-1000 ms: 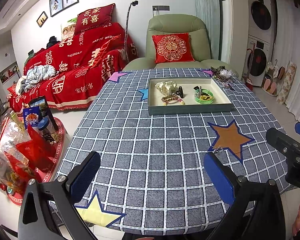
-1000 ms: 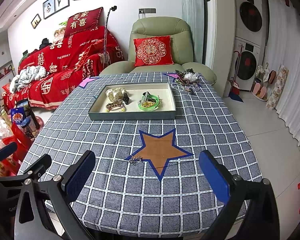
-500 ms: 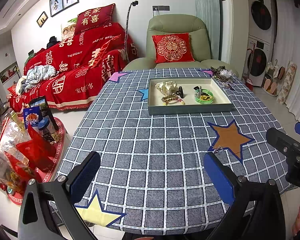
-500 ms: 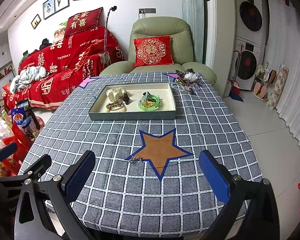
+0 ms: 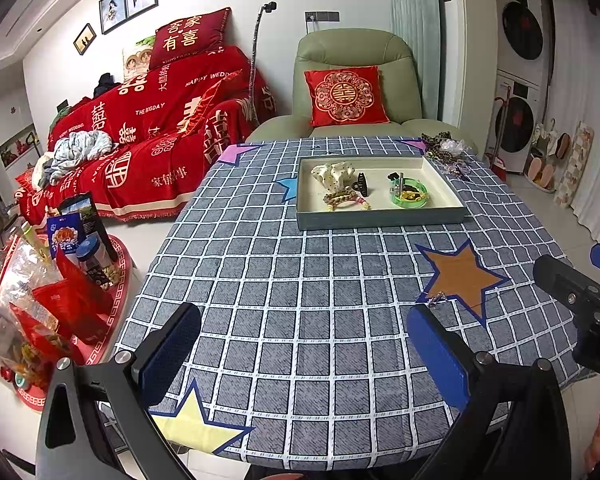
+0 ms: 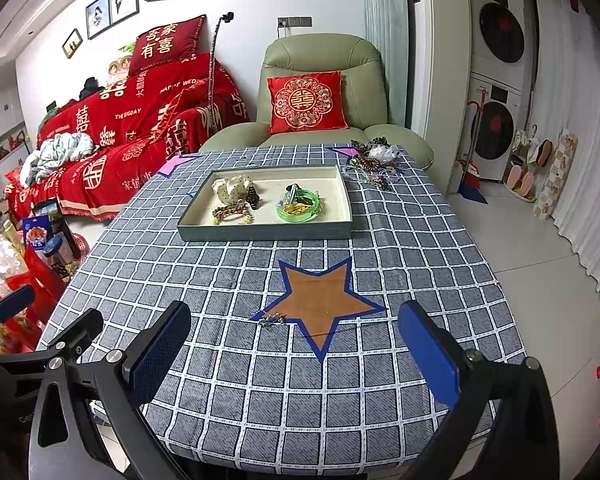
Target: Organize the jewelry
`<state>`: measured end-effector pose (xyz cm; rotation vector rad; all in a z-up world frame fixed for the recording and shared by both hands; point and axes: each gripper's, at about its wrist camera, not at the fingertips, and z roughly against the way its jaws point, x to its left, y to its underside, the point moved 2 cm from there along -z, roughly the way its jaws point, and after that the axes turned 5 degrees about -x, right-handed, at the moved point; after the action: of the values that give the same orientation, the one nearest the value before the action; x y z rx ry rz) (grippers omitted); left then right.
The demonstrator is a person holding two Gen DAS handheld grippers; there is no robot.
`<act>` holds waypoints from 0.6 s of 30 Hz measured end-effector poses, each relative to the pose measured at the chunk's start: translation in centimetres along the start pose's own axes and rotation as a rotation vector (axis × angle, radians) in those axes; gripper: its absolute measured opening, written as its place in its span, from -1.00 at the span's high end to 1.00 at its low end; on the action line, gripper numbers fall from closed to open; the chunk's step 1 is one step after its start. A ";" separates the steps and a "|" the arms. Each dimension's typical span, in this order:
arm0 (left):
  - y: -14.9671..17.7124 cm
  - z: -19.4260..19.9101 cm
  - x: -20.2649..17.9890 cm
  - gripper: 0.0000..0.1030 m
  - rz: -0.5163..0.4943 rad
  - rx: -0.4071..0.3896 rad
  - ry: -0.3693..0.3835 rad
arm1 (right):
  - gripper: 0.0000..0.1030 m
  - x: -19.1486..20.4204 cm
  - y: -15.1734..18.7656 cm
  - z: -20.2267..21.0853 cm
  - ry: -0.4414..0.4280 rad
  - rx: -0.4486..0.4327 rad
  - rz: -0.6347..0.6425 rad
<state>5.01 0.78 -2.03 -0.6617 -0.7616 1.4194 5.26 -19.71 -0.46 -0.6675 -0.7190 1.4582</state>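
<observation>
A grey-green tray (image 5: 380, 220) (image 6: 260, 234) sits on the far half of the checked tablecloth, holding a white scrunchie (image 6: 232, 188), a black claw clip (image 5: 362, 184), a beaded bracelet (image 5: 342, 200) and a green dish (image 6: 298, 209) of small pieces. A small silver chain piece (image 6: 272, 319) (image 5: 436, 299) lies at the left tip of the brown star (image 6: 320, 300). A pile of loose jewelry (image 6: 374, 162) rests at the far right corner. My left gripper (image 5: 304, 354) and right gripper (image 6: 294, 352) hover open above the near table edge, both empty.
A green armchair with a red cushion (image 5: 344, 96) stands behind the table. A red-covered sofa (image 5: 140, 140) fills the left. A round red tray of snacks (image 5: 52, 300) sits low at the left. Washing machines (image 6: 496, 128) are at the right.
</observation>
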 end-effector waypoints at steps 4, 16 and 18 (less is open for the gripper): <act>0.0 0.1 0.1 -1.00 -0.001 0.002 -0.001 | -1.00 0.0 0.0 0.0 -0.001 0.000 -0.001; 0.0 0.1 0.1 -1.00 -0.001 0.002 0.000 | -1.00 0.0 0.1 0.0 -0.001 -0.001 -0.001; 0.0 0.0 0.1 -1.00 -0.001 0.002 -0.001 | -1.00 0.0 0.0 0.0 -0.001 -0.002 0.000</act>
<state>4.97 0.84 -2.04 -0.6594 -0.7609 1.4194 5.23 -19.73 -0.50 -0.6684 -0.7206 1.4582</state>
